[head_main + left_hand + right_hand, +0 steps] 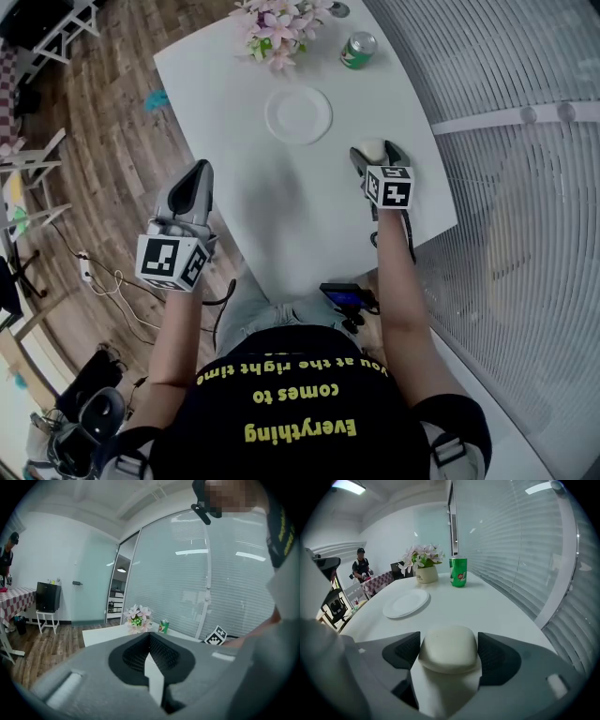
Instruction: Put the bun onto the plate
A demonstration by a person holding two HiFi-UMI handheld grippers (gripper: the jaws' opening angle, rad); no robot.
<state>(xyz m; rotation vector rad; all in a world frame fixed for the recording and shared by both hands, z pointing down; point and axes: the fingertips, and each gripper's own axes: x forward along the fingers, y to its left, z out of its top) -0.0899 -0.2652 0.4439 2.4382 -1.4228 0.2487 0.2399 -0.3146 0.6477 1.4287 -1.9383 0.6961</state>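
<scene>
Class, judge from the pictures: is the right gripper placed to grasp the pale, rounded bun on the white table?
Probably yes: the right gripper stands open, jaws flanking the pale, rounded bun; nothing lies between.

brown wood-plank floor (pixel 112 141) left of left claw (pixel 199 171); white-blind glass wall (pixel 525 187) right of right claw (pixel 375 148); ceiling strip light (pixel 347 485) on

Noted bright, even light, soft shadows on the table (pixel 281 225), lamp reflections on the glass wall (pixel 187 588), fisheye bending and black corners in gripper views.
</scene>
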